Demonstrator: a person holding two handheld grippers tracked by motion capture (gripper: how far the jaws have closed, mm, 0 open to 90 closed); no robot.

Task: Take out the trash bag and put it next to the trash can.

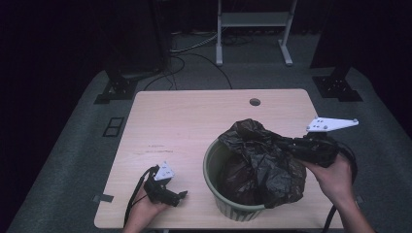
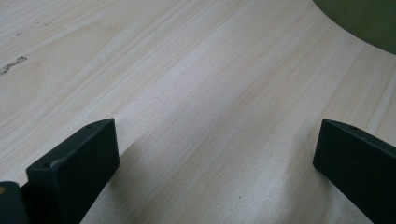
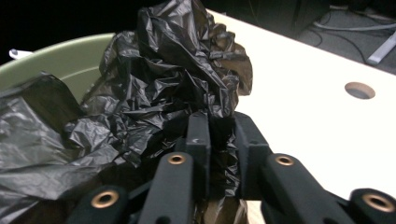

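Two black jaws of the right gripper (image 3: 219,135) pinch the crumpled black plastic bag (image 1: 262,160), which drapes over the round green bin (image 1: 214,160) on the wooden table (image 1: 184,121). Left gripper (image 1: 180,195) rests spread wide, empty.

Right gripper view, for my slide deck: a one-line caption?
Right gripper pinches a crumpled black bag over the green bin.
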